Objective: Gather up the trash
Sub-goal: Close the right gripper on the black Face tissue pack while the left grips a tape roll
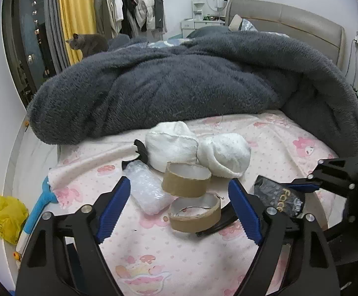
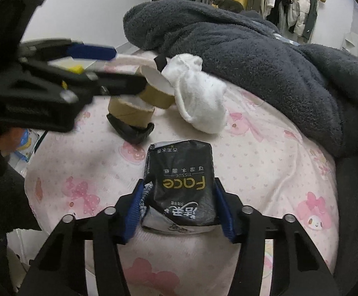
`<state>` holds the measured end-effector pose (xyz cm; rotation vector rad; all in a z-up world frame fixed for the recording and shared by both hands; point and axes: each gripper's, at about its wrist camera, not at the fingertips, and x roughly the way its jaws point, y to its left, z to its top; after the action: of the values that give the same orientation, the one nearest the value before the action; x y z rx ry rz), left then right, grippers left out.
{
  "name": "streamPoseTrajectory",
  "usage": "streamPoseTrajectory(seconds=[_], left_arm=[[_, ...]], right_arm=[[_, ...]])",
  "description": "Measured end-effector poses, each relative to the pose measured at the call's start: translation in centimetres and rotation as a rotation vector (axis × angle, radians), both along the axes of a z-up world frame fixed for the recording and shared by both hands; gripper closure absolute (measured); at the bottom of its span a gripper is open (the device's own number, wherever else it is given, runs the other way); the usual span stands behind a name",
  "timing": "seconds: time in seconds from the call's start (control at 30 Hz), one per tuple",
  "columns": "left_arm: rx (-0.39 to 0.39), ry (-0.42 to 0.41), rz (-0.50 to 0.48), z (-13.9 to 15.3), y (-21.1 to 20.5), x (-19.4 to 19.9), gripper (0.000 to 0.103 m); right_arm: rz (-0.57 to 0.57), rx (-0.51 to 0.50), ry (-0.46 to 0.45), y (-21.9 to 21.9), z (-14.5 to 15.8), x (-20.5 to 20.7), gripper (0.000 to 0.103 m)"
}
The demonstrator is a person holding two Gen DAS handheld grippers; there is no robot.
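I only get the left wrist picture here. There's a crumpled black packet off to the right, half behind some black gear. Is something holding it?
Observer: Yes. The right gripper has its blue pads pressed on both sides of the black tissue packet.
Operator: What does the packet say?
Observer: "Face" in gold letters, with "TISSUE" beside it, plus other print; it reads upside down in the right wrist view.
Operator: And what's that black curved thing under the nearer cardboard ring?
Observer: A black band lying on the pink sheet, with the nearer cardboard ring resting on it.
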<state>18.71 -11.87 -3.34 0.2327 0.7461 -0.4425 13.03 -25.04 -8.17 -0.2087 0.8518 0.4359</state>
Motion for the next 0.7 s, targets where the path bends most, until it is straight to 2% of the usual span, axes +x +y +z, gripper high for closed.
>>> streamPoseTrajectory(seconds=[0.33,0.63,0.7], left_arm=[[0.038,0.030,0.018,-1.4,-1.3,1.1,0.030],[0.028,0.055,0.031,-1.8,-1.6,1.9,0.039],[0.031,0.057,0.029,-2.0,-1.7,2.0,0.046]], right_arm=[[-0.065,0.074,-0.011,-2.6,1.4,0.5,0.049],[-0.116,0.147,-0.006,-5.2,1.5,0.9,0.049],[-0.123,0.155,-0.002,-5.4,1.4,1.0,0.049]])
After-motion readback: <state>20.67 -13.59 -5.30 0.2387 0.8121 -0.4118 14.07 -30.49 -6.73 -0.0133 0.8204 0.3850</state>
